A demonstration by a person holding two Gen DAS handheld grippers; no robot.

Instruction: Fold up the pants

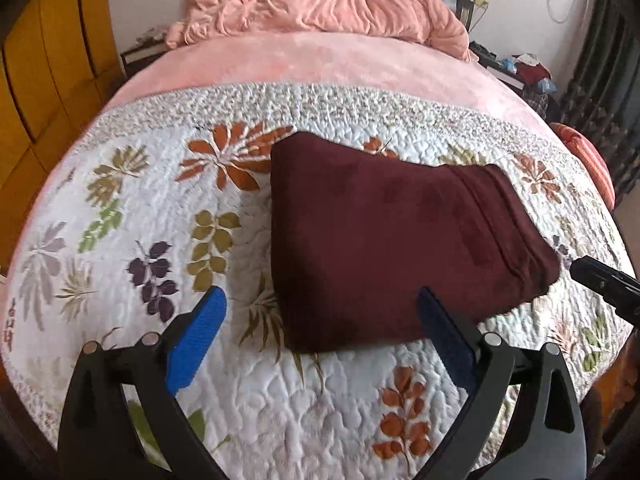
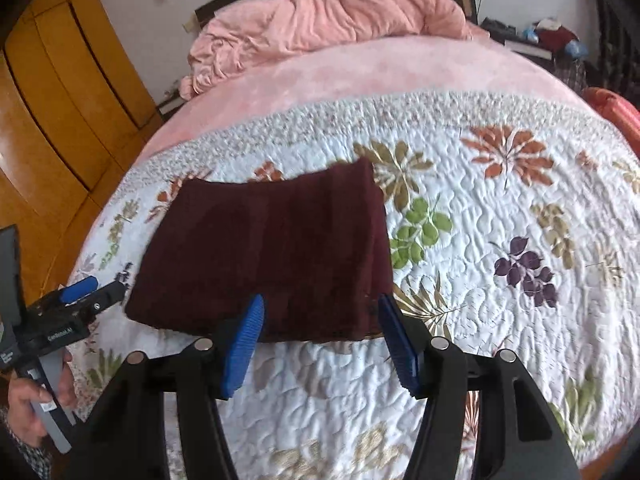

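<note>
Closest in, the left gripper, black-armed with ribbed blue pads, hangs over the near edge of the bed with its jaws spread wide and nothing between them; one pad sits over bare quilt, the other over the near edge of the folded cloth without pinching it. The right gripper, of the same make, has its jaws partly apart and likewise clamps nothing, its blue fingertips hovering at the near hem. At the left edge of the right wrist view a person's hand grips the grey handle of the left tool.

Just beyond the pads lie the dark maroon fleece pants, folded into a thick, roughly rectangular bundle with stacked layers showing along one side. They rest flat on the white quilted bedspread printed with orange, olive, green and purple leaves, a little toward the near half of it.

Farther back the quilt ends in a speckled border, and a smooth pink plush blanket covers the rest of the mattress. At the head of the bed a crumpled pink duvet is heaped against a dark headboard. To one side stands a yellow-orange wooden wardrobe; on the other, clutter sits on a low dark shelf by the curtain.
</note>
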